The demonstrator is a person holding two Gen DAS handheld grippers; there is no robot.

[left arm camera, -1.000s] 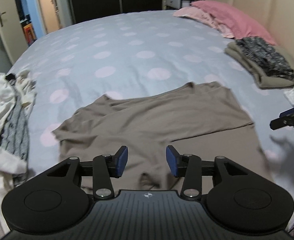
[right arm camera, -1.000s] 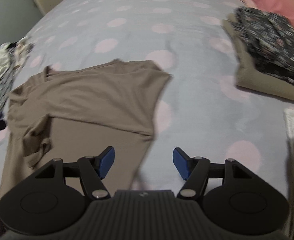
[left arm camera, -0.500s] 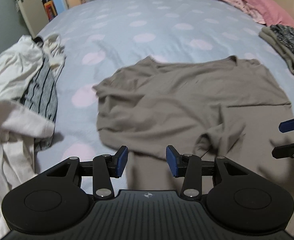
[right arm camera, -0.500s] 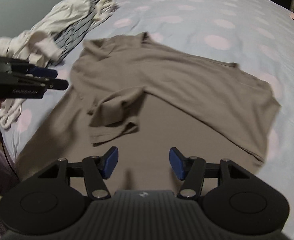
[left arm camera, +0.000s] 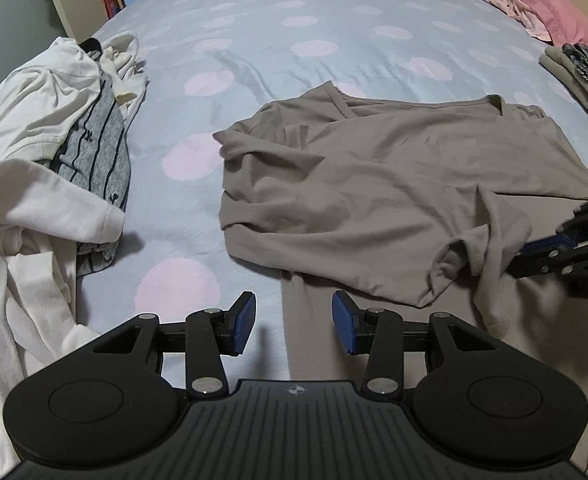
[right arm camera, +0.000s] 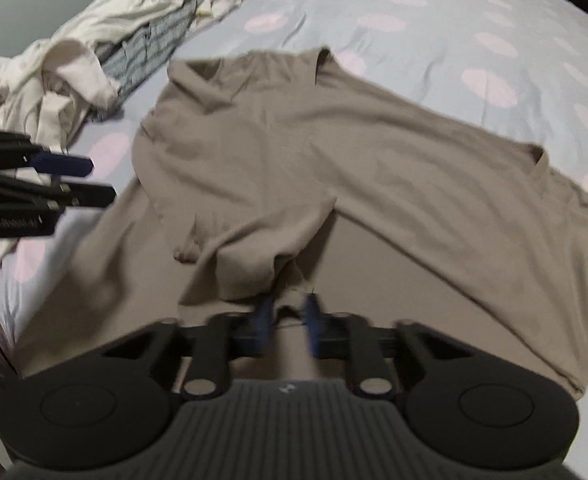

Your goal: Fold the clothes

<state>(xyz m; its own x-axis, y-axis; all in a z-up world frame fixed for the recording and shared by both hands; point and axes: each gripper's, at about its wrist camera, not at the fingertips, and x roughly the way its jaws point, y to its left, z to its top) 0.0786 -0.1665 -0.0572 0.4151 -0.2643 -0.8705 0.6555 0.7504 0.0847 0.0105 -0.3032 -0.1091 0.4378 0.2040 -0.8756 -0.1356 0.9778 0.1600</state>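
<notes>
The right tongs [right arm camera: 288, 314], wide open half a second ago above the bare lower cloth, have now narrowed to a slim gap at the crumpled sleeve fold of the taupe short-sleeved cotton T-shirt [right arm camera: 334, 168]. The view is blurred by motion, and whether the blue pads [right arm camera: 264, 312] already pinch the fabric cannot be told; the sleeve edge lies right at their tips. The left tongs [left arm camera: 293, 323] keep the same wide spread as before and grip nothing. They now sit lower and nearer the bed, straddling the left edge of the T-shirt's lower body, one pad over the pale blue bedsheet with pink dots [left arm camera: 254, 20] and the other over cloth.

Both tools point forward and slightly down across the bed, the right one low to the cloth. From the left wrist view the right tool reaches in from the right onto the bunched sleeve.

The T-shirt lies spread ahead of both tongs, its upper half folded down over its body. Left of the left tongs sits a heap of white and grey striped garments [left arm camera: 42, 152]. Far right ahead rests a folded olive and patterned stack [left arm camera: 582, 76], with pink pillows [left arm camera: 534, 0] beyond.
</notes>
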